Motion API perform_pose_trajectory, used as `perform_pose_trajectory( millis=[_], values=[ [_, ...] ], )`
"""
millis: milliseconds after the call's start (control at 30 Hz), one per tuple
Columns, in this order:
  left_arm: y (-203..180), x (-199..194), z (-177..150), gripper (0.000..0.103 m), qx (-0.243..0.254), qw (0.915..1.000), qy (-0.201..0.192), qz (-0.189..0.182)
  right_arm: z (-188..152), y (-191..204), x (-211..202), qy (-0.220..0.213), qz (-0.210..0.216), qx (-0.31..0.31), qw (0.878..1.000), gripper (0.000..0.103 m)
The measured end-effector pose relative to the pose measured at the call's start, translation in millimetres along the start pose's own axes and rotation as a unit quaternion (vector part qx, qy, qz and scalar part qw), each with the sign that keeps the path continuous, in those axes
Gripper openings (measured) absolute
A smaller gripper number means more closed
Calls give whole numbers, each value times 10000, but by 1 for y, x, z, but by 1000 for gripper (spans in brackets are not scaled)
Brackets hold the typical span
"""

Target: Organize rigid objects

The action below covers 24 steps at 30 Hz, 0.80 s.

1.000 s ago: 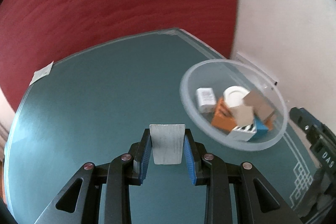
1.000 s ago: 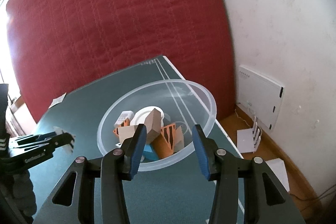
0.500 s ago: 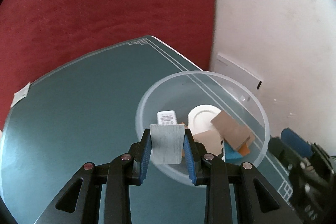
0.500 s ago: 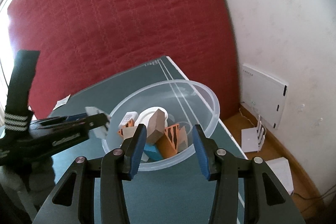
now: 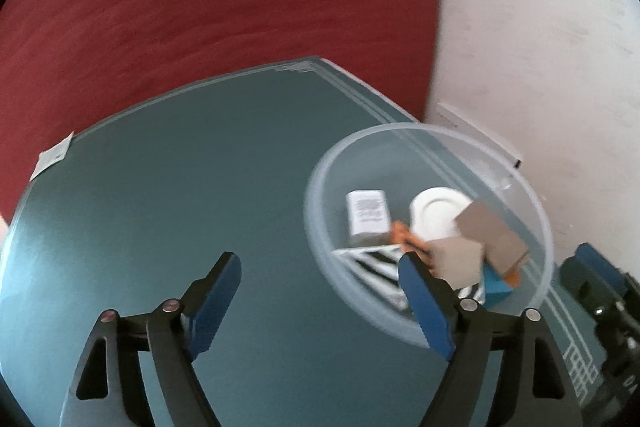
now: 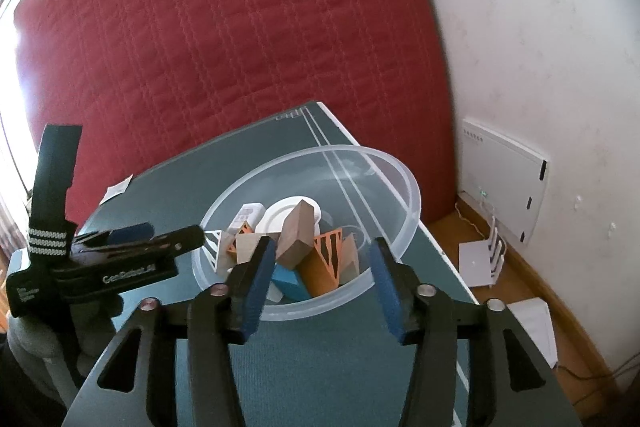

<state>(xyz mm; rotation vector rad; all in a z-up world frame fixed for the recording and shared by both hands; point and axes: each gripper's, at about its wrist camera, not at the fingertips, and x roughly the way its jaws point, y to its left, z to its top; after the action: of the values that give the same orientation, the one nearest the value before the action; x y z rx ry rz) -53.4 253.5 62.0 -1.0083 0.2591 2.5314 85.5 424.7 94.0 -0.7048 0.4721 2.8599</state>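
A clear plastic bowl (image 5: 320, 179) (image 6: 404, 183) sits at the right edge of a teal table (image 5: 180, 187). It holds several small boxes and blocks: a white labelled box (image 5: 366, 213), a white round lid (image 5: 436, 215), a brown block (image 6: 298, 231), orange striped pieces (image 6: 326, 259) and a black-and-white striped box (image 5: 372, 261). My left gripper (image 5: 320, 267) is open and empty, at the bowl's near-left rim; it shows in the right wrist view (image 6: 176, 239) beside the bowl. My right gripper (image 6: 322, 259) is open and empty just before the bowl.
A red quilted mattress (image 6: 240, 47) stands behind the table. A white wall (image 6: 540, 27) is to the right, with a white router (image 6: 504, 179) and papers (image 6: 532, 323) on the wooden floor. A paper slip (image 5: 54, 157) lies at the table's far left edge.
My left gripper carried the grey-white striped box over the bowl, opened and let it go; the box now lies in the bowl. The right gripper has stayed open and nearly still.
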Motion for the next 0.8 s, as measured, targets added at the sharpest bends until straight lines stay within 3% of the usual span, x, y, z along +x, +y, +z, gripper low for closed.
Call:
perform_pose_trajectory(
  millis=[133,200,300,800],
  values=[
    [7,1,-8,96,-85,9997,54,237,-1,0,0,-2,-25,9,10000,61],
    [7,0,-10,98,-62,9990,35,445,-1,0,-1,-16,-40,40,10000,72],
    [3,1,-11,102,59,9977,-47,672,-1,-1,-2,-51,-63,62,9999,78],
    [-2,-22,-19,102,237,9925,-380,1137,-10,12,-3,196,-102,-264,9994,101]
  ],
)
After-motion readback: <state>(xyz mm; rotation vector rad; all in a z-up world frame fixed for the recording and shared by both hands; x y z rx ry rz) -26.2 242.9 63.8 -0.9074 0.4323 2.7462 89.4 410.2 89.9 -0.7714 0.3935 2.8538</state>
